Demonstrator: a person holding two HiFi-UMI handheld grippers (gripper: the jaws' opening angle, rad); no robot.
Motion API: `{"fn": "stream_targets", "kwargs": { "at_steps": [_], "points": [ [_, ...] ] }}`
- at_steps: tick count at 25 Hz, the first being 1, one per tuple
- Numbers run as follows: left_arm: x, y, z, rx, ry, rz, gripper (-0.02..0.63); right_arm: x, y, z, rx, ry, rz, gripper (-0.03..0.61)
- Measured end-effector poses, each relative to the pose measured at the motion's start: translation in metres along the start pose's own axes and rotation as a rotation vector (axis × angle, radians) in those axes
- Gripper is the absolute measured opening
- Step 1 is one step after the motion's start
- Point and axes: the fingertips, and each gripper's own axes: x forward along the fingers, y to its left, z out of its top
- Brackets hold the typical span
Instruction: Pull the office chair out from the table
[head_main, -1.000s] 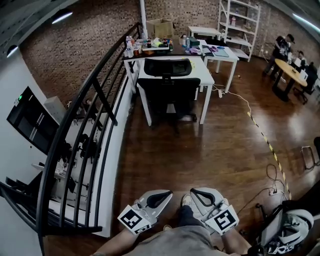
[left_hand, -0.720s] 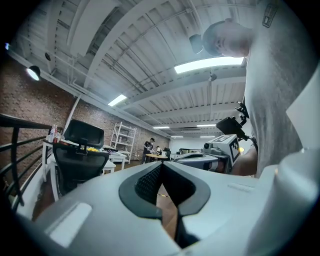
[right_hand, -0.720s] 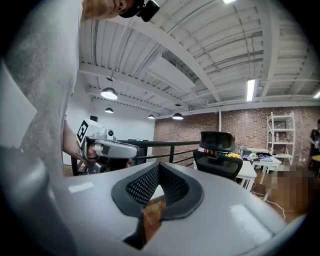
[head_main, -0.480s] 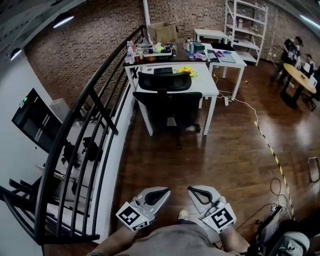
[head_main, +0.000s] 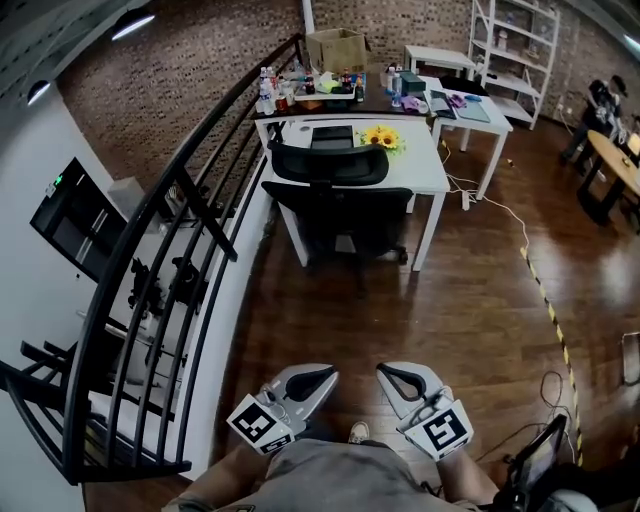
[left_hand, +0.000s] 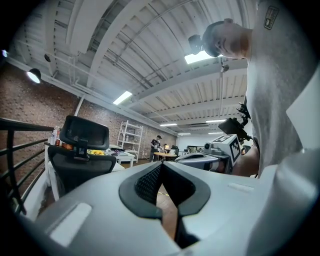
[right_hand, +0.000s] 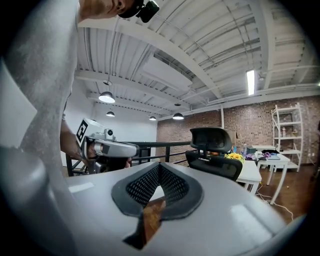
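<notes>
Brick wall (head_main: 120, 100), wood floor (head_main: 420, 310) (glossy), white table (head_main: 426, 176)

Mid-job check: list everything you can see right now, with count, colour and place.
office chair: one, black, tucked under the table
table: one, white, ahead beside the railing
sunflowers: one bunch, yellow, on the table
cardboard box: one, brown, far end by the brick wall
shelf unit: one, white, far right
railing: one, black, along the left
floor tape: one strip, yellow-black, right
left tongs: grey, bottom, shut, empty
right tongs: grey, bottom, shut, empty
</notes>
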Motion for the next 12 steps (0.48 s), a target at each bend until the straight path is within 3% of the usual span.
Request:
{"fn": "stream_targets", "kwargs": {
  "at_steps": [6, 12],
  "points": [
    [0.021, 0.035, -0.006, -0.028, -0.003, 0.006, 0.002, 0.026, -0.028, -0.007, 0.009, 0.023, 0.004, 0.006],
    [0.046, 0.102, 0.001, -0.043, -0.016, -0.019, 0.002, 0.078, -0.07, -0.004, 0.012, 0.049, -0.023, 0.006]
  ]
}}
